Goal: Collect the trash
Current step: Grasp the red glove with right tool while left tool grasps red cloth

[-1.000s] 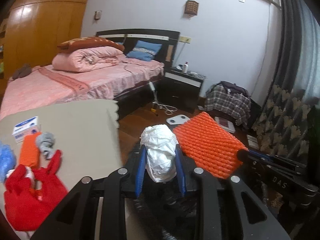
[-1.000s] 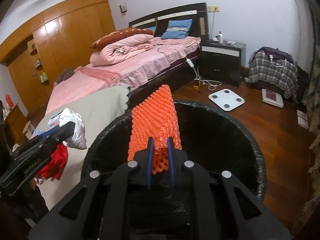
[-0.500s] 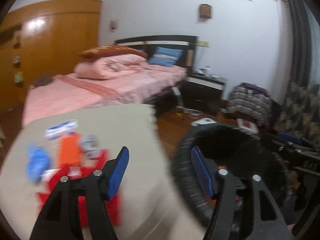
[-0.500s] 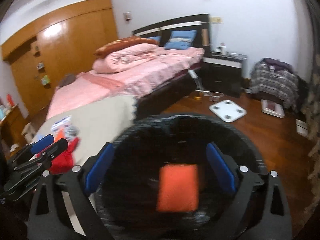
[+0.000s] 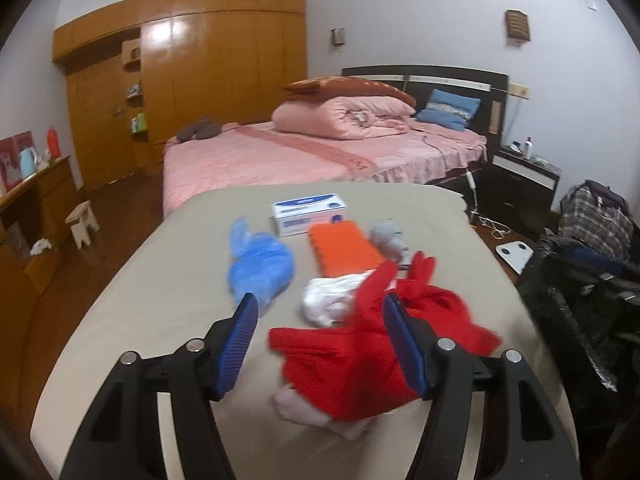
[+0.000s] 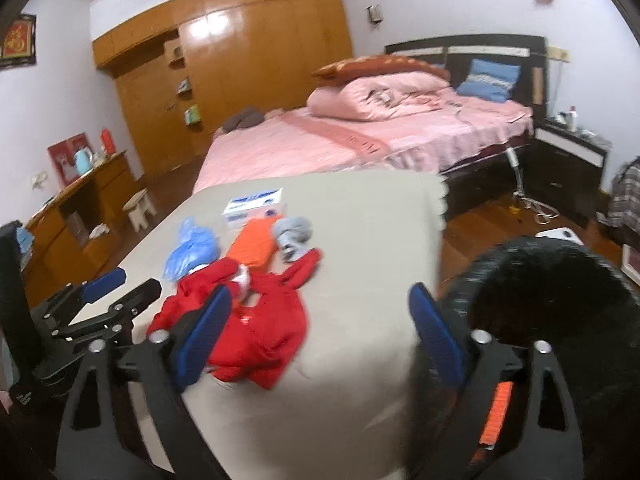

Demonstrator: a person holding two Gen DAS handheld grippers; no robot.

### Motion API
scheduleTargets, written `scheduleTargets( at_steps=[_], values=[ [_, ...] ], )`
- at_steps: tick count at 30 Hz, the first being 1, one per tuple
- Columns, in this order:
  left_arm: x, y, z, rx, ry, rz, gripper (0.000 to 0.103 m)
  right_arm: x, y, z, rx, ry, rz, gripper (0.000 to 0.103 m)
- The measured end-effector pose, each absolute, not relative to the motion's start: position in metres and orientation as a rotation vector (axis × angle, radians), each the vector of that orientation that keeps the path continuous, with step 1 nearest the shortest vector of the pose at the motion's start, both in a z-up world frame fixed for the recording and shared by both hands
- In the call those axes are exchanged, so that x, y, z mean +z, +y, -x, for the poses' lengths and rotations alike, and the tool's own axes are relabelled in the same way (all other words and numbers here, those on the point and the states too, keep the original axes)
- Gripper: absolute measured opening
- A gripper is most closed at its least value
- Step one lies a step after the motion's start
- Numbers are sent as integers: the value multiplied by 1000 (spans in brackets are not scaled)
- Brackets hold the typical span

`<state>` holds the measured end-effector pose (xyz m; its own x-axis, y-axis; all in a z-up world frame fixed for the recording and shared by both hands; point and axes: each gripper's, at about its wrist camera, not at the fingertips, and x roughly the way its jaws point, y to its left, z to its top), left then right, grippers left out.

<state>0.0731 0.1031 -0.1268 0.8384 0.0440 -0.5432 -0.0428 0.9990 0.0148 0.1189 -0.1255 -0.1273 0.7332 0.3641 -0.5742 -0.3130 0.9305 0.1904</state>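
Both grippers are empty: the left gripper spread wide over the red bag, the right gripper wide but closing. Blue bag, orange pad and grey wad lie beyond the red bag. Best straddle one piece squarely, press into the cloth, then clamp.

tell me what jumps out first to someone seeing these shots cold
The crumpled red bag grabs the eye, lying on the beige table right under the left gripper, whose jaws stand open with nothing clamped. Behind it lie a blue bag and an orange foam pad. In the right wrist view, the black-lined trash bin sits just off the table's right edge.
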Motion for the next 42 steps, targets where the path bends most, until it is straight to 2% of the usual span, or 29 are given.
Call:
scheduleTargets(
  at_steps=[2, 11, 14, 16, 19, 27, 33, 39, 41, 42],
  values=[
    [-129, 111, -72, 54, 575, 5, 64, -136, -117, -125, 374, 674, -79, 80],
    [-133, 114, -72, 54, 582, 17, 64, -183, -89, -154, 397, 828, -31, 60],
    [-135, 113, -72, 49, 591, 23, 64, -192, -83, -159, 429, 871, -32, 46],
    [-137, 112, -72, 47, 597, 23, 64, -196, -80, -160, 466, 891, -42, 27],
    [-138, 108, -72, 38, 602, 22, 64, -191, -79, -156, 506, 889, -45, 11],
    [-135, 94, -71, -23, 599, 31, 64, -150, -100, -143, 503, 786, -103, 11],
    [-142, 70, -71, -91, 617, -3, 62, -139, -121, -142, 459, 764, -134, 11],
    [-152, 52, -78, -138, 650, -35, 47, -137, -130, -142, 444, 760, -141, 11],
    [-155, 47, -82, -150, 669, -42, 38, -138, -131, -140, 442, 762, -141, 11],
    [-158, 45, -84, -162, 685, -46, 28, -138, -131, -140, 443, 763, -142, 11]
  ],
)
